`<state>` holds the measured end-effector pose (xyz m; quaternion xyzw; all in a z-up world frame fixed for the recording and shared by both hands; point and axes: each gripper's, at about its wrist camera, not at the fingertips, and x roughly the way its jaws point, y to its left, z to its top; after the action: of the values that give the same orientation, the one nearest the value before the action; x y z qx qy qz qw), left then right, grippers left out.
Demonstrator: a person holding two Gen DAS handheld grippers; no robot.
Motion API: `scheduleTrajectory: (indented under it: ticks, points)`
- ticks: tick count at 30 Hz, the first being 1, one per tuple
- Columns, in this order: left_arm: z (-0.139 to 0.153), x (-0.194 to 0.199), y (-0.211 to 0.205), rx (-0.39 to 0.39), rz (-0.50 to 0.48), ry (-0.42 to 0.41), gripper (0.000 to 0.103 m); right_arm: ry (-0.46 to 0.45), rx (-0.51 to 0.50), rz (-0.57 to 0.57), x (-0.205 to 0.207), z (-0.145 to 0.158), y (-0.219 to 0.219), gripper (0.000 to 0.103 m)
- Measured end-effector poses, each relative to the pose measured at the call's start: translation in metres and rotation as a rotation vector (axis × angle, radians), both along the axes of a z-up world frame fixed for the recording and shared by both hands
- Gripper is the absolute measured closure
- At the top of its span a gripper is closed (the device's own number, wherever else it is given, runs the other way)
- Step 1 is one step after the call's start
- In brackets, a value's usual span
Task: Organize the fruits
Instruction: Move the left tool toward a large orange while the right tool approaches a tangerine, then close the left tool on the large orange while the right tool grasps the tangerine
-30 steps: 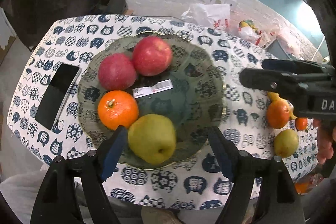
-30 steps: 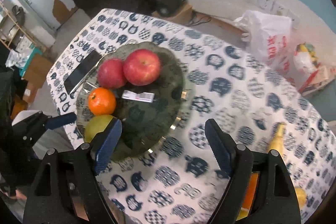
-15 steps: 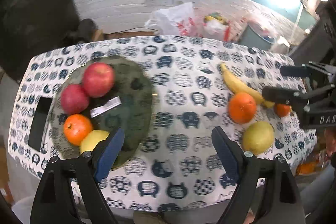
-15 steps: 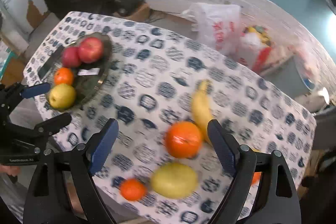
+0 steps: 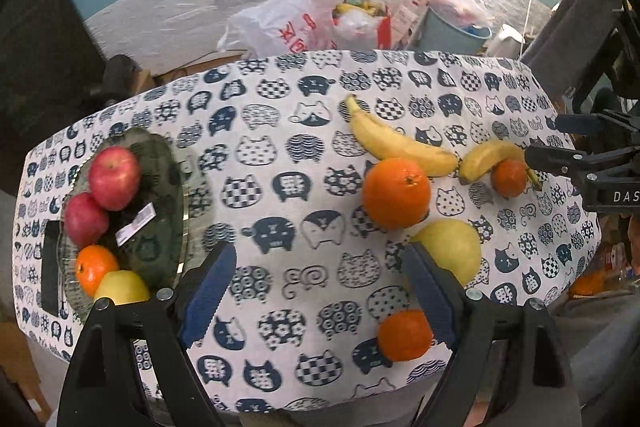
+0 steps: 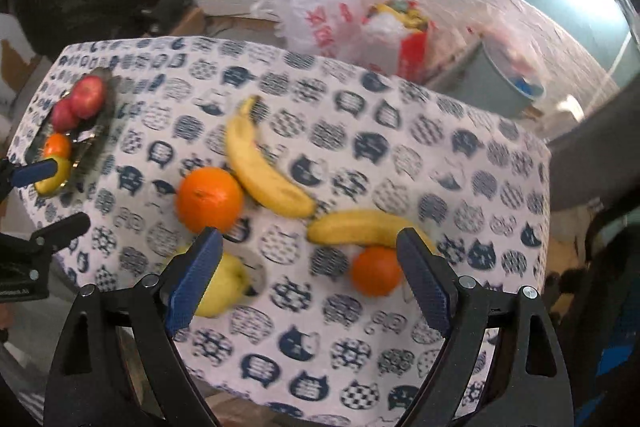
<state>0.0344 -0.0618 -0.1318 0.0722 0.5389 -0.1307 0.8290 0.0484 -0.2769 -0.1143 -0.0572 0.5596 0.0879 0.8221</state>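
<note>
Left gripper (image 5: 318, 291): jaws wide apart and holding nothing; over the last second they have been opening, with only tablecloth between them. It hangs above the near middle of the table, pointing steeply down.
Right gripper (image 6: 310, 281): jaws spread about as wide as they go, nothing gripped; they too have just been opening. A small orange (image 6: 376, 271) lies on the cloth between them, close to the right finger, not pressed by either pad.
Plate (image 5: 166, 163): glass, at the left end of the table, just beside a dark phone (image 5: 50, 267).
On the plate: two red apples (image 5: 114, 177), one orange (image 5: 95, 263), one yellow pear (image 5: 120, 287) and a white label (image 5: 135, 229).
Loose fruit, right half of the table: a large orange (image 5: 396, 193) touching the long banana (image 5: 394, 143); a second banana (image 5: 490, 155) curved over a small orange; a yellow pear (image 5: 450, 249) just below the large orange; another small orange (image 5: 404, 335) near the front edge.
Tablecloth (image 5: 280, 155): white with dark blue cat faces.
Behind the table: plastic bags (image 5: 280, 23) and a grey bin (image 5: 452, 35) against a white brick wall with sockets.
Sharpness: the right wrist view is blurred.
</note>
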Motion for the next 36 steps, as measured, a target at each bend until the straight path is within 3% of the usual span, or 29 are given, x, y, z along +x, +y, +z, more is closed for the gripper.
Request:
scheduleTrajectory:
  ticks: [8, 24, 30, 33, 36]
  points:
    - [-0.014, 0.013, -0.023, 0.007, -0.02, 0.038, 0.016, 0.051, 0.007, -0.094, 0.0, -0.024, -0.04, 0.016]
    - [-0.05, 0.043, -0.054, 0.001, -0.037, 0.114, 0.016, 0.181, -0.028, -0.147, 0.002, -0.094, -0.058, 0.016]
    - [-0.057, 0.051, -0.068, 0.007, -0.046, 0.13, 0.016, 0.197, 0.022, -0.153, 0.007, -0.108, -0.06, 0.031]
    - [-0.061, 0.055, -0.072, 0.003, -0.044, 0.142, 0.016, 0.201, 0.038, -0.142, 0.008, -0.113, -0.057, 0.051]
    - [-0.066, 0.057, -0.076, 0.007, -0.043, 0.154, 0.016, 0.192, 0.046, -0.136, 0.008, -0.114, -0.056, 0.054]
